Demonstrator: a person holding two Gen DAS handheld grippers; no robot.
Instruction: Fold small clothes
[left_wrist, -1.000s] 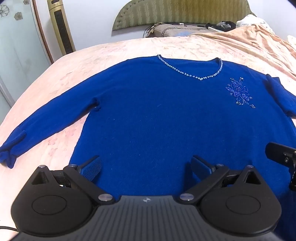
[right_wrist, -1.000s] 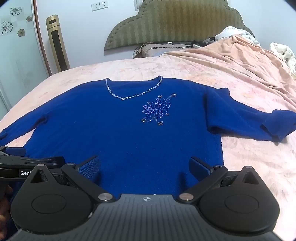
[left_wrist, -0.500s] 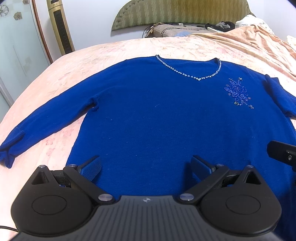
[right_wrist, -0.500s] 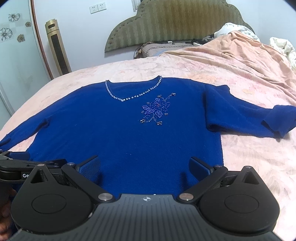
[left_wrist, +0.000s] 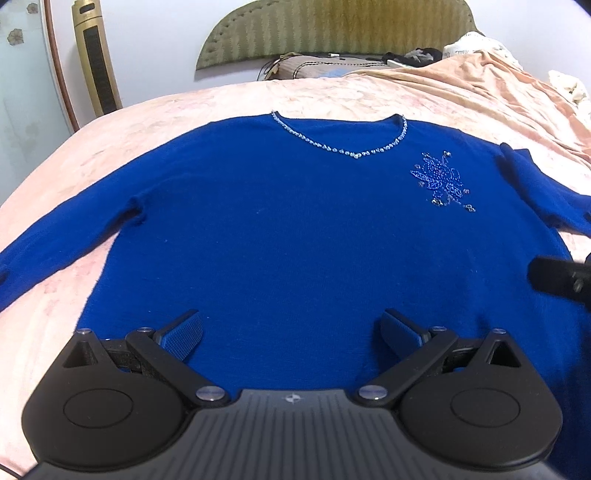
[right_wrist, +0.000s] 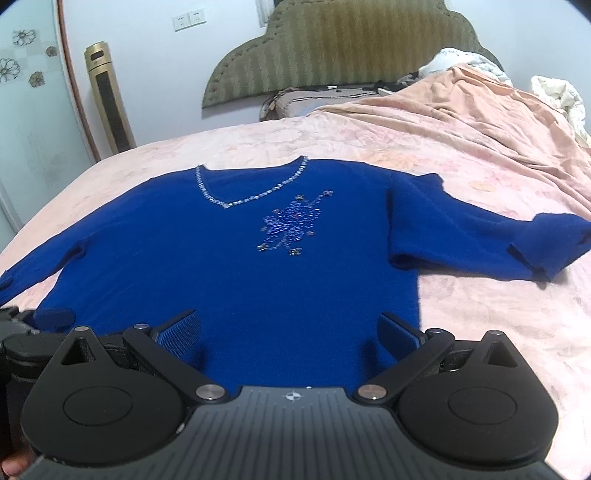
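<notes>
Wide bed (left_wrist: 92, 177) under a pale pink floral sheet (right_wrist: 498, 332), rumpled peach blanket (right_wrist: 480, 110) heaped toward the far right. Olive padded headboard (right_wrist: 343, 48) against the white wall, gold tower fan (right_wrist: 109, 99) standing to its left, beside a frosted glass panel with flower decals (right_wrist: 22, 66).

Spread flat and face up on the sheet, royal blue sweater (left_wrist: 295, 229), both sleeves out to the sides, hem nearest the cameras, neckline toward the headboard. Right-hand sleeve (right_wrist: 498, 240) creased, cuff turned back. Beaded trim (left_wrist: 354, 151) along the V-neck; sequined flower motif (right_wrist: 291, 229) just below and beside it.

Left tongs (left_wrist: 291, 328) released, blue pads wide apart, hovering over the hem near the sweater's middle, nothing between them. Right tongs (right_wrist: 290, 328) likewise released, spread above the hem toward the right side seam. Black edge of the left tool visible at the left border of the right wrist view, close beside.
</notes>
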